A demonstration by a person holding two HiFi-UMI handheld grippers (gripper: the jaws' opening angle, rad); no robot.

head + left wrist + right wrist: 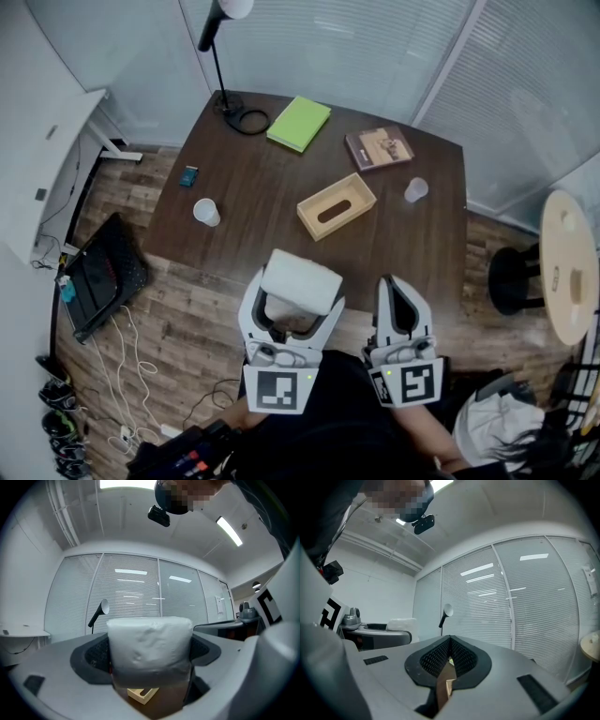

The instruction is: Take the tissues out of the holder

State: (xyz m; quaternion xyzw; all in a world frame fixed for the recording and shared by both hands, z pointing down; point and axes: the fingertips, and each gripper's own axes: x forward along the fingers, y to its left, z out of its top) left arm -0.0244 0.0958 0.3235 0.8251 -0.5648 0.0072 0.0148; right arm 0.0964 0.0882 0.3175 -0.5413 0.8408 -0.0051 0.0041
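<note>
A white wrapped pack of tissues (300, 280) is clamped between the jaws of my left gripper (292, 298), held up in the air above the table's near edge. In the left gripper view the tissues (149, 644) fill the gap between the jaws. The wooden tissue holder (337, 206) lies on the brown table (262, 206), its oval slot up; a corner of the holder (143, 694) shows under the pack. My right gripper (399, 292) hangs beside the left one, jaws shut with nothing between them (449, 656).
On the table stand a black desk lamp (223, 56), a green notebook (300, 123), a brown book (379, 148), two clear cups (206, 212) (415, 189) and a small dark item (189, 175). A round side table (568, 267) and a stool (514, 278) are at right.
</note>
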